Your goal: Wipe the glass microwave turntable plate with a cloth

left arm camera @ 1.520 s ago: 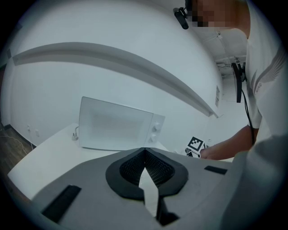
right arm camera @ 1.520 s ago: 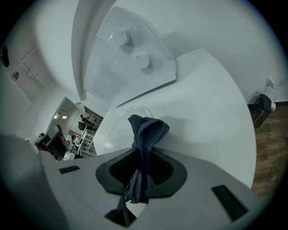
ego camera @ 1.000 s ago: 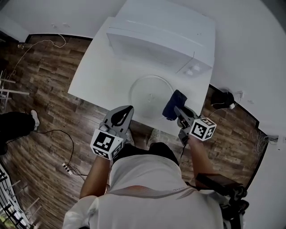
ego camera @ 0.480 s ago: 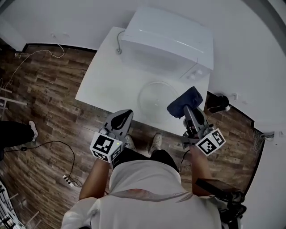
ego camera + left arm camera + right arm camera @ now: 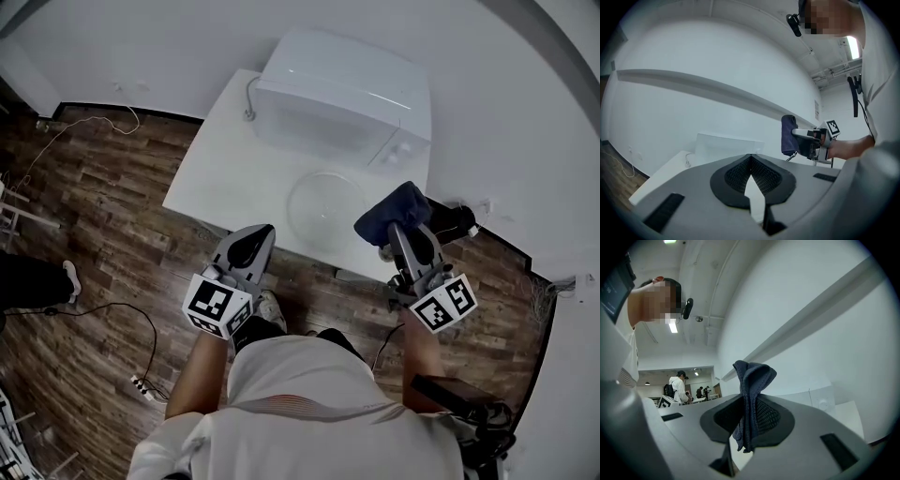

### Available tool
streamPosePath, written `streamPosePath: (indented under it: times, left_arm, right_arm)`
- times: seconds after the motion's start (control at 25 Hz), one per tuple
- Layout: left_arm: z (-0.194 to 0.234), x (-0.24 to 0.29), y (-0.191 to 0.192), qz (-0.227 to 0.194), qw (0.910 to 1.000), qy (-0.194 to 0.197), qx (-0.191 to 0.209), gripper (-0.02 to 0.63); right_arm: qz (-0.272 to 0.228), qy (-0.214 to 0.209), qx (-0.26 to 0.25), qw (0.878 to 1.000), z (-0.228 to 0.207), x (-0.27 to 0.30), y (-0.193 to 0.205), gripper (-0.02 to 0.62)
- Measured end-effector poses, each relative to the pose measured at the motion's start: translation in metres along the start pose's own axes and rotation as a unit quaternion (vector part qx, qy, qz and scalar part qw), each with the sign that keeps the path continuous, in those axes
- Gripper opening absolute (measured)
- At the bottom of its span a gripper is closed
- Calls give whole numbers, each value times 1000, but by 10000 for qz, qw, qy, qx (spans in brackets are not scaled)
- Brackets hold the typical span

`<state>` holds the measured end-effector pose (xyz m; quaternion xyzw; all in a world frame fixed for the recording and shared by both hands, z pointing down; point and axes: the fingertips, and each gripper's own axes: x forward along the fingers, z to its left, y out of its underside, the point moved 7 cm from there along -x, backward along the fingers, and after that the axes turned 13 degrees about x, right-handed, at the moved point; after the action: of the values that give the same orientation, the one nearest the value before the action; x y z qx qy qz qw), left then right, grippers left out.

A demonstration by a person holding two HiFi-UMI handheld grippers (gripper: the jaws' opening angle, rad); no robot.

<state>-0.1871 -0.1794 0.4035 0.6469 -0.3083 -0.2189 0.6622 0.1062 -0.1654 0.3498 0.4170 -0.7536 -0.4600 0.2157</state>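
Now, cloth (image 5: 394, 212) in right gripper (image 5: 397, 231), plate (image 5: 323, 208) apart

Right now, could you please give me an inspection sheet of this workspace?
Surface: white table, carrying the microwave and plate.
Job's things: glass turntable plate lies flat in front of the white microwave; dark blue cloth held up to the plate's right, off the glass.
Clutter: nothing seen on the table.
Grippers: left gripper shut, empty, near the table's front edge; right gripper shut on the cloth.
Cables: microwave cord on the table; black cable and power strip on the floor, left.
Surroundings: wood floor, white walls; people far behind.
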Motion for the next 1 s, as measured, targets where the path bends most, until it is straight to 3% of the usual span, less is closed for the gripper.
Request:
streamPosePath:
  times: [0.32, 0.64, 1.0]
  left_arm:
    - [-77, -19, -21, -72, 9997, -127, 196, 11]
    - [-147, -55, -47, -89, 9982, -375, 451, 11]
    - [-182, -84, -85, -319, 9954, -409, 802, 11]
  right_arm:
    - [-120, 161, -290, 9994, 3, -89, -15, 61]
    - [-211, 44, -656, 9976, 20, -168, -26, 61]
    - [-259, -43, -863, 9959, 47, -205, -29, 61]
